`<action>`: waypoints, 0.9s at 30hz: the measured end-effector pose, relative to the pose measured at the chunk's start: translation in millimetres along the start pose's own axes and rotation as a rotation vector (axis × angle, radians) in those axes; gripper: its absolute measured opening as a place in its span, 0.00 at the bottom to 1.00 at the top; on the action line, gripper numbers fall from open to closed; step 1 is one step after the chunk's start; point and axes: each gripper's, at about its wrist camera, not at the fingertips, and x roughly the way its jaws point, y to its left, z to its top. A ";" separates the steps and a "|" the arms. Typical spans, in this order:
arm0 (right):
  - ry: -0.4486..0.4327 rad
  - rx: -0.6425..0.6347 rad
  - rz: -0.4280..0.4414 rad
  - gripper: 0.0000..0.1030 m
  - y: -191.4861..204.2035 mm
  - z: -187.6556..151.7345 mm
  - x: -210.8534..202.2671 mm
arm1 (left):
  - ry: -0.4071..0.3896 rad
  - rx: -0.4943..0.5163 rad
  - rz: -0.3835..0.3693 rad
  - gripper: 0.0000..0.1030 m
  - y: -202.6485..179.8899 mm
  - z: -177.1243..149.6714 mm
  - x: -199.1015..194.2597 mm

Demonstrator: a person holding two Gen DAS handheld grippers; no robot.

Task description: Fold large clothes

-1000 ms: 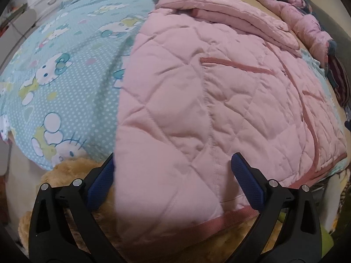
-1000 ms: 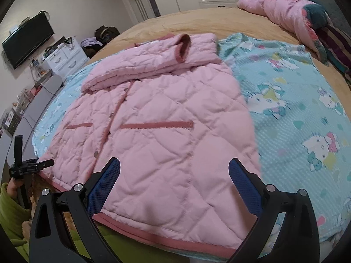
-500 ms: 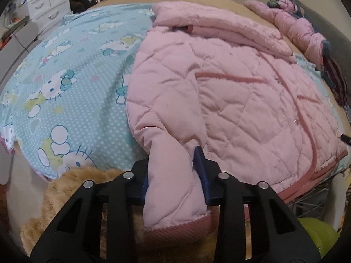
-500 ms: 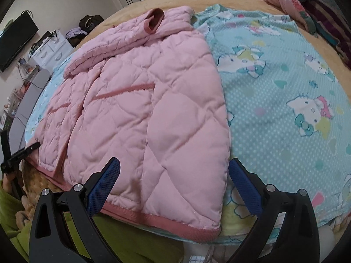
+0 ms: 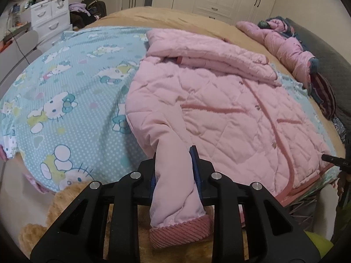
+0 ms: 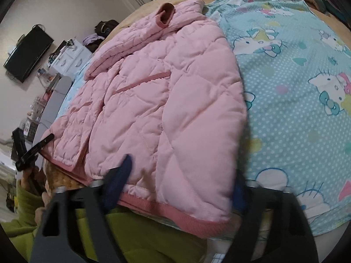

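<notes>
A pink quilted jacket [image 5: 219, 114] lies front up on a blue cartoon-cat sheet [image 5: 65, 100], its sleeves folded across the top. My left gripper [image 5: 174, 164] is shut on the jacket's bottom left corner and lifts the ribbed hem [image 5: 179, 230] off the bed. In the right wrist view the jacket [image 6: 166, 109] fills the middle. My right gripper [image 6: 179, 179] is open, its blue fingers [image 6: 120, 175] either side of the bottom right corner, close over the hem [image 6: 175, 214]. The frame is blurred.
A second pink jacket [image 5: 285, 46] and dark clothes lie at the bed's far right. White drawers [image 5: 48, 22] and a TV [image 6: 28, 52] stand by the wall. The bed edge, a tan plush blanket [image 5: 65, 199] and my green sleeve [image 6: 26, 225] are near the grippers.
My left gripper closed on the jacket's bottom left corner and has pulled it up and back. My right gripper has moved down and forward to the bottom right corner, still open.
</notes>
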 end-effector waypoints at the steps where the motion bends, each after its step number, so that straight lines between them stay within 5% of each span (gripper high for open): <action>1: 0.003 0.001 0.019 0.46 -2.0 -1.0 -2.1 | -0.006 -0.001 -0.003 0.17 -0.6 0.9 -1.4; 9: 0.064 0.029 0.071 0.39 -18.3 -9.1 10.0 | -0.031 -0.008 -0.012 0.16 -3.2 6.9 -5.7; 13: -0.065 -0.005 0.175 0.20 -6.8 -0.2 -16.2 | -0.038 -0.016 -0.015 0.15 -1.0 9.4 -7.7; 19: -0.286 -0.117 0.263 0.17 19.7 35.3 -58.8 | -0.084 -0.031 -0.034 0.14 -1.1 30.2 -17.0; 27: -0.425 -0.071 0.295 0.17 21.9 77.3 -68.1 | -0.161 -0.036 -0.039 0.14 -4.3 63.1 -31.1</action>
